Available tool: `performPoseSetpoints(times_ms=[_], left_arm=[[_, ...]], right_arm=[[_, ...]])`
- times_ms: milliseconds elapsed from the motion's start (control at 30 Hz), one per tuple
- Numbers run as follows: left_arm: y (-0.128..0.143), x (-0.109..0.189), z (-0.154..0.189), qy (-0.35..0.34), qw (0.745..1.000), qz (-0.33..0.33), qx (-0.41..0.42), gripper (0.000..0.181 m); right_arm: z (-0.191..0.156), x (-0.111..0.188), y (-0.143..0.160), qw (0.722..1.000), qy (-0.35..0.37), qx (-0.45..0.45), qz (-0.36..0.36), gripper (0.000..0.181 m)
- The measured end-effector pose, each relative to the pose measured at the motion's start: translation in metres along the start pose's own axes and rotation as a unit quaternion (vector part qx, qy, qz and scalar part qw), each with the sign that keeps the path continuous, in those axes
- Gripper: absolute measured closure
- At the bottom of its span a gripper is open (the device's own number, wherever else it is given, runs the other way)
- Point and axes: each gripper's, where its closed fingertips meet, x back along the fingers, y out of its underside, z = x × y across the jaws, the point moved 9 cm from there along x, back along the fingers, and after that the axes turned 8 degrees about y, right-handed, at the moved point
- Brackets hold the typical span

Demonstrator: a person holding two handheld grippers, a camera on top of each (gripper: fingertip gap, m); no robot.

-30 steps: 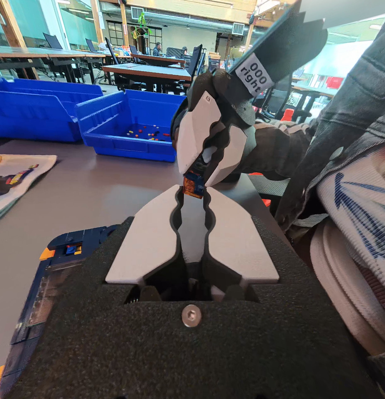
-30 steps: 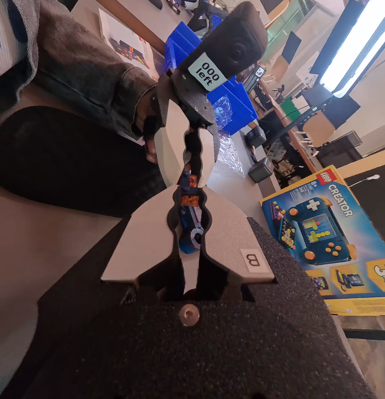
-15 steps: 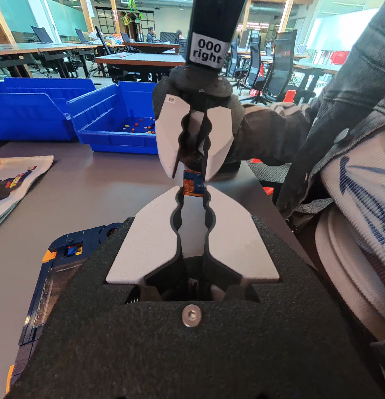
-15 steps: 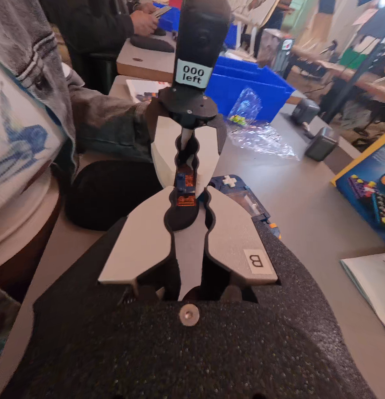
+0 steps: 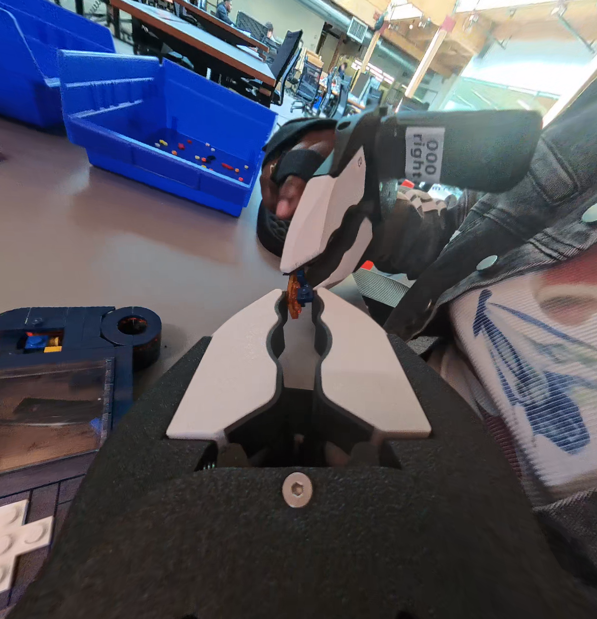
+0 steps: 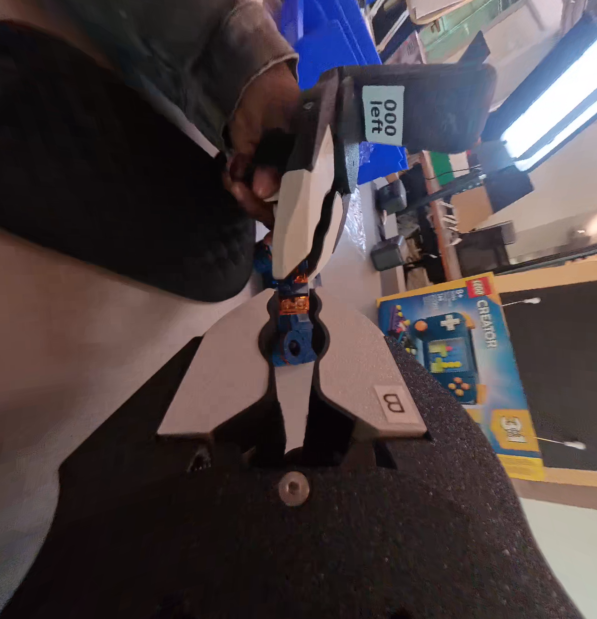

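Observation:
My left gripper (image 5: 298,294) is shut on a small orange and dark blue brick piece (image 5: 293,303), held above the grey table (image 5: 89,241). My right gripper (image 5: 305,276) comes in from the upper right and pinches the same piece from above. In the right wrist view, my right gripper (image 6: 293,298) is shut on the clear orange part (image 6: 293,305), and the left gripper (image 6: 295,275) meets it tip to tip. A dark blue brick-built console (image 5: 55,368) lies on the table to the left, below the grippers.
A blue bin (image 5: 99,110) with several small loose pieces stands at the back left, a second blue bin (image 5: 19,67) behind it. A printed toy box (image 6: 458,368) lies to the right. A black padded object (image 6: 122,167) and a person's denim sleeve (image 5: 525,234) are close by. Left and right tips are no more than a few centimetres apart. The dark blue brick-built console (image 5: 55,368) is about equally far from each gripper, around 12 cm.
Both grippers have rolled and tilted while still pinching the piece between them. The right gripper now reaches in from the side rather than straight from above. The console shows closer.

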Motion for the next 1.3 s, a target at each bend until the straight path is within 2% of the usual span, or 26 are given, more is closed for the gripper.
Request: performPoseSetpoints(times_ms=[33,100,300,667,767,900,1067,1200,1300], left_arm=[[-0.001,0.001,0.001,0.0,1.0,0.005,-0.005,0.168],[-0.001,0.0,0.0,-0.015,1.0,0.003,-0.013,0.168],[-0.005,0.003,0.004,-0.011,0.998,0.018,-0.056,0.167],[-0.004,0.002,0.001,-0.033,0.999,0.012,-0.036,0.166],[-0.006,0.003,0.002,-0.035,0.998,0.025,-0.049,0.165],[-0.01,0.004,0.004,-0.048,0.995,0.049,-0.07,0.164],[-0.013,0.007,0.0,-0.093,0.989,0.086,-0.081,0.161],[-0.013,0.008,-0.002,-0.096,0.988,0.095,-0.077,0.17],[-0.013,0.009,-0.003,-0.102,0.987,0.099,-0.074,0.175]], right_arm=[[0.0,-0.001,0.0,1.0,0.004,-0.011,0.003,0.164],[0.004,-0.002,0.007,0.995,-0.015,-0.097,0.019,0.164],[0.006,-0.004,0.015,0.964,-0.032,-0.256,0.072,0.165],[0.006,-0.004,0.014,0.968,-0.022,-0.248,0.026,0.164],[0.008,-0.003,0.012,0.962,-0.018,-0.271,0.022,0.164],[0.01,-0.003,0.013,0.934,-0.007,-0.356,0.037,0.165],[0.009,-0.006,0.018,0.864,0.031,-0.501,0.031,0.165],[0.007,-0.006,0.018,0.859,0.078,-0.505,0.024,0.165],[0.006,-0.004,0.022,0.837,0.076,-0.541,0.024,0.165]])
